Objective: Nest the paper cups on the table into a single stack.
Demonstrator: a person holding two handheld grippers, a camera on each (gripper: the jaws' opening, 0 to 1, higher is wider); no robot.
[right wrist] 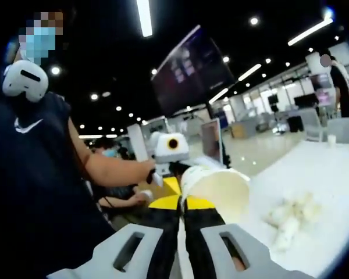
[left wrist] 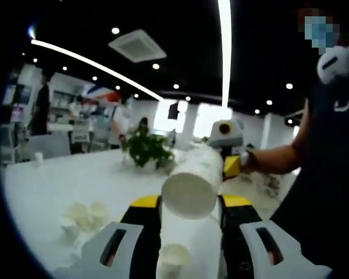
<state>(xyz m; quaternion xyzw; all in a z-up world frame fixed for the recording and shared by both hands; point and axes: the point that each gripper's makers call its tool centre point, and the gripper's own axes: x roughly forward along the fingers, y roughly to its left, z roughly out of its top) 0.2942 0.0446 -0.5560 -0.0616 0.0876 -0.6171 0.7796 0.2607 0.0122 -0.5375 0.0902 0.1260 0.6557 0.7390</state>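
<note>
My left claw point(left wrist: 190, 210) grips a cup stack point(left wrist: 191, 185) lying sideways above the table point(left wrist: 41, 192). My right claw point(right wrist: 182, 204), nearly closed, pinches the rim of one cup point(right wrist: 218, 192). Loose cups point(left wrist: 81, 218) still wait: roughly half done.

Matt paper cups point(left wrist: 189, 192), seemingly smooth table point(left wrist: 52, 186)

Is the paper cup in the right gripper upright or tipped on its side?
Tipped on its side. The paper cup lies across the right gripper, its open mouth facing sideways toward the table.
</note>
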